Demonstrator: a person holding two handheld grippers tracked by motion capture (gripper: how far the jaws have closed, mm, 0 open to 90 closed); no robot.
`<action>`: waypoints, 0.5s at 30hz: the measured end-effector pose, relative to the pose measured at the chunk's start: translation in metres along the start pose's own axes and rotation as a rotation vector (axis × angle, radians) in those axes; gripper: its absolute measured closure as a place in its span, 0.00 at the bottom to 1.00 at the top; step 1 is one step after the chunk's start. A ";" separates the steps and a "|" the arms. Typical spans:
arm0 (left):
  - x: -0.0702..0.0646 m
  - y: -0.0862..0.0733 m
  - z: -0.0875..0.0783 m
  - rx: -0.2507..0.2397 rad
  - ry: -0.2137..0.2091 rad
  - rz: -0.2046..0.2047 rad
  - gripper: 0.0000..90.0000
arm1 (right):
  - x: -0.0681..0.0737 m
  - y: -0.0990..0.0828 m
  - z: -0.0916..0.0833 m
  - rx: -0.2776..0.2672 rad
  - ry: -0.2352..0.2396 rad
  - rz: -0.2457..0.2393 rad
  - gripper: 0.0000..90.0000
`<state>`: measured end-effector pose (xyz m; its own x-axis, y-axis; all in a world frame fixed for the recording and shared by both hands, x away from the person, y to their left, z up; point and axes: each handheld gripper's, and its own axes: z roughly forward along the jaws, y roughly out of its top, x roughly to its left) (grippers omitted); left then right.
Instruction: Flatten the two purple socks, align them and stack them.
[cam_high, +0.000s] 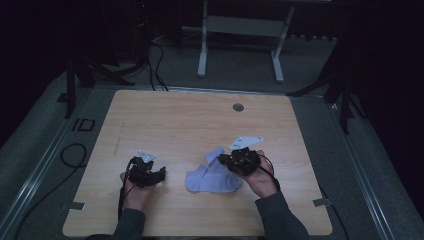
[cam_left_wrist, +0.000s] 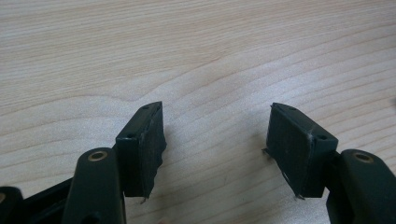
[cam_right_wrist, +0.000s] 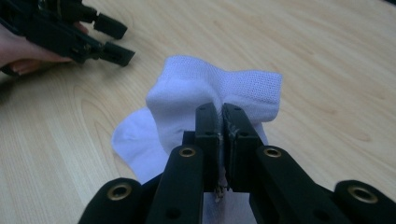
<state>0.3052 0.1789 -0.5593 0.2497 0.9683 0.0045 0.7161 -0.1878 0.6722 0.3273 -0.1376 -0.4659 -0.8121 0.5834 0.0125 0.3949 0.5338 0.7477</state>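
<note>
Jaws of my right gripper look pinched on the sock from above, though it's dim; my left gripper rests apart on the table. Left gripper view: jaws wide, bare wood between. Right gripper view: pads clamp a sock fold.

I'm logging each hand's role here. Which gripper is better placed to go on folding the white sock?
Right, probably. The right gripper is shut on the white sock, pinching a lifted fold. The left gripper stands open above bare table, apart from the sock.
</note>
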 end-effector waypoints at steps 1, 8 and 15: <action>0.000 0.000 0.000 0.001 0.000 0.001 0.41 | 0.001 -0.001 0.003 0.004 0.004 0.003 0.95; 0.000 0.000 0.000 -0.001 0.000 -0.002 0.41 | 0.007 -0.004 0.018 0.018 0.023 0.019 0.95; -0.001 0.001 -0.001 0.008 0.006 -0.005 0.42 | 0.014 -0.011 0.033 0.049 0.046 0.029 0.95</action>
<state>0.3050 0.1779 -0.5584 0.2419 0.9703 0.0058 0.7228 -0.1842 0.6661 0.3253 -0.1152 -0.4962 -0.8184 0.5710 0.0646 0.4381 0.5471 0.7133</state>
